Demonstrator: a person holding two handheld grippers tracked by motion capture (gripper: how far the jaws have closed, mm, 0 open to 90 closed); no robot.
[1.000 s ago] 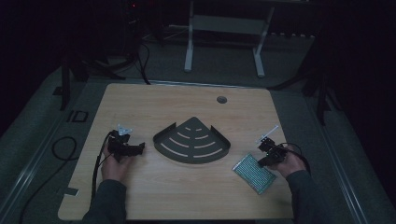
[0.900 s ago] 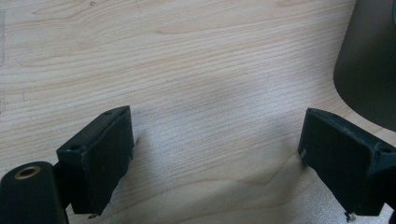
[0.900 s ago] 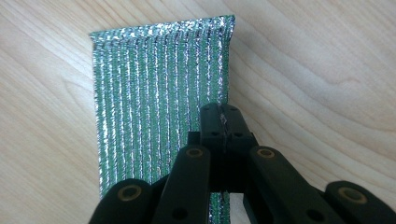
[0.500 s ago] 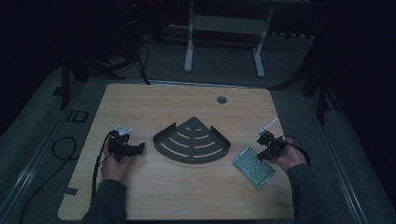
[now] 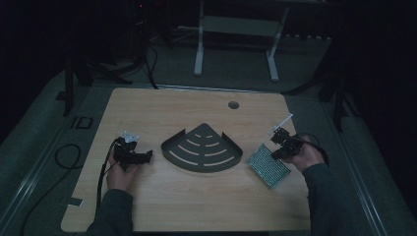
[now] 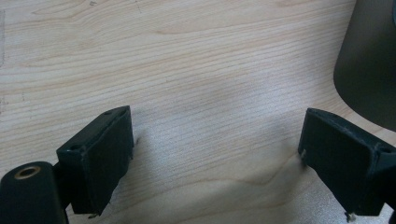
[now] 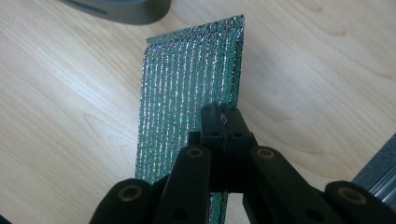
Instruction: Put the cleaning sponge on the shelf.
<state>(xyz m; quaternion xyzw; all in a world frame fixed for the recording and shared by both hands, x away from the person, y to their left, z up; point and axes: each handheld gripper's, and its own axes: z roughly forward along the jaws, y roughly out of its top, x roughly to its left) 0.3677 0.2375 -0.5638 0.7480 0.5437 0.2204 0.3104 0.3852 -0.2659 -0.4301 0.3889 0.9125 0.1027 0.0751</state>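
Black jaws, brass-ringed screw holes

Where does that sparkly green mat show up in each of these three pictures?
High view: the sparkly green mat lies at the right of the wooden table, beside the right gripper.
Left gripper view: not in it.
Right gripper view: it runs up the middle, with the closed jaws pinching its near edge.
Shared landmark: the dark fan-shaped tray, at the table's centre, at the right edge of the left gripper view and top left in the right gripper view.
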